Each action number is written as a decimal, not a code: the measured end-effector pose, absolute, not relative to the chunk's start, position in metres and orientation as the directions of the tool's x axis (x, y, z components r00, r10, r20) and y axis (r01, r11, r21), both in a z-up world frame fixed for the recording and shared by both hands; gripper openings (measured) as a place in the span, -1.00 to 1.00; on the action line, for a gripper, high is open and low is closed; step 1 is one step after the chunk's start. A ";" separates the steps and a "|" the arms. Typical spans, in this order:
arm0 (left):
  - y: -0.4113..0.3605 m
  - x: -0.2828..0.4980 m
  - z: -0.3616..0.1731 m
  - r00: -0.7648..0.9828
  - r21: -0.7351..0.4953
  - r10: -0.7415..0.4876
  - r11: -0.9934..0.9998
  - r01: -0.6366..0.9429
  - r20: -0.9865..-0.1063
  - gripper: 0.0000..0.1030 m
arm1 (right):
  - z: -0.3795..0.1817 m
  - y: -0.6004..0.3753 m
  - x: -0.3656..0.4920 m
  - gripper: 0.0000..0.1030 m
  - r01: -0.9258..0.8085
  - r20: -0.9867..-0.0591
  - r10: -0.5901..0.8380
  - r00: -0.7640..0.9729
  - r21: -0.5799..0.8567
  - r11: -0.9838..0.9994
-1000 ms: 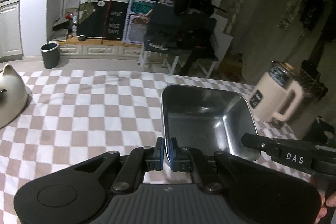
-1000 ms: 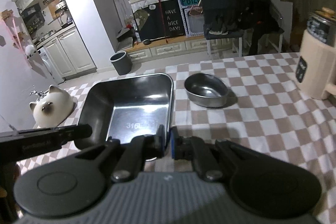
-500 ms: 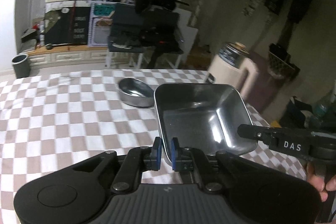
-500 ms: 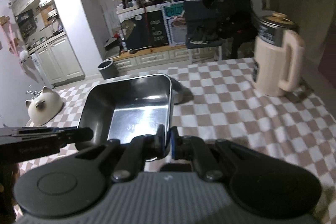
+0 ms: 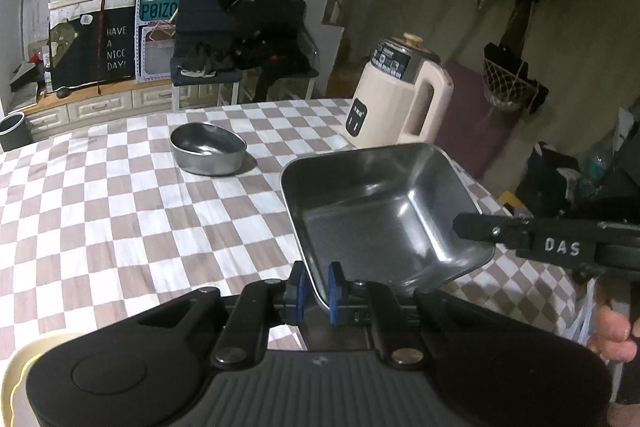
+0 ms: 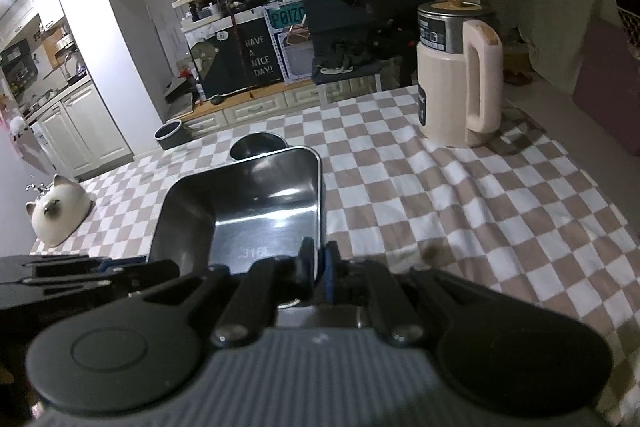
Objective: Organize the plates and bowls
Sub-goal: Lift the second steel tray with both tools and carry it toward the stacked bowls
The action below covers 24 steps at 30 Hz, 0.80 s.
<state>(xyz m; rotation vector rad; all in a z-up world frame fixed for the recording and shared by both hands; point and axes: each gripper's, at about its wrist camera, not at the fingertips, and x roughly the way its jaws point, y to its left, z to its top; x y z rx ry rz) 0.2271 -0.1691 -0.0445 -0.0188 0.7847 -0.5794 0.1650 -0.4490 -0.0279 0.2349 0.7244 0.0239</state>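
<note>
Square stainless steel tray [image 5: 380,211] held off the checkered tablecloth [image 5: 120,195], carried two-handed: left gripper [image 5: 316,285] clamped on the near rim at the tray's left corner, blue pads either side of the thin wall; right gripper [image 6: 318,267] closed on the rim at the tray's right near corner, wall pinched between its pads. Landmark: the tray. Oval steel bowl [image 5: 208,149] sits on the cloth beyond the tray and to its left in the left wrist view, apart from it; in the right wrist view it shows just past the tray's far rim. Cream electric kettle [image 6: 460,75] stands beyond the tray to its right, near the table edge. White cat-shaped dish [image 6: 58,213] lies left of the tray, well apart. Judgement: transport step, tray probably headed beside or under the bowl. To do it well: keep both hands level and moving together so the thin rim does not twist or slip from the pads; steer clear of the kettle; lower flat onto the cloth before releasing either grip.
</note>
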 end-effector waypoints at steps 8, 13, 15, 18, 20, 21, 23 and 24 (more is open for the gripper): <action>-0.169 0.229 -0.055 0.540 -0.215 -0.484 0.847 0.486 -0.689 -0.78 | -0.032 -0.447 0.165 -0.82 0.035 -0.682 0.092 0.726 0.170 0.985; -0.174 0.230 -0.063 0.513 -0.212 -0.476 0.845 0.490 -0.714 -0.65 | -0.037 -0.445 0.169 -0.82 0.041 -0.706 0.080 0.704 0.152 0.988; -0.178 0.230 -0.065 0.509 -0.203 -0.471 0.845 0.495 -0.720 -0.64 | -0.040 -0.445 0.169 -0.82 0.047 -0.715 0.063 0.696 0.134 0.990; -0.183 0.230 -0.068 0.506 -0.192 -0.465 0.844 0.501 -0.726 -0.64 | -0.043 -0.443 0.171 -0.82 0.058 -0.731 0.036 0.681 0.102 0.993; -0.185 0.230 -0.071 0.499 -0.192 -0.465 0.842 0.504 -0.731 -0.64 | -0.045 -0.443 0.172 -0.82 0.061 -0.737 0.026 0.675 0.091 0.994; -0.186 0.230 -0.072 0.498 -0.187 -0.461 0.842 0.505 -0.734 -0.64 | -0.046 -0.443 0.173 -0.82 0.063 -0.740 0.022 0.672 0.088 0.994; -0.188 0.229 -0.075 0.496 -0.171 -0.452 0.842 0.511 -0.742 -0.64 | -0.047 -0.445 0.174 -0.82 0.064 -0.746 0.026 0.665 0.092 0.994; -0.189 0.230 -0.077 0.492 -0.168 -0.447 0.843 0.511 -0.747 -0.64 | -0.048 -0.445 0.174 -0.82 0.064 -0.750 0.028 0.661 0.093 0.994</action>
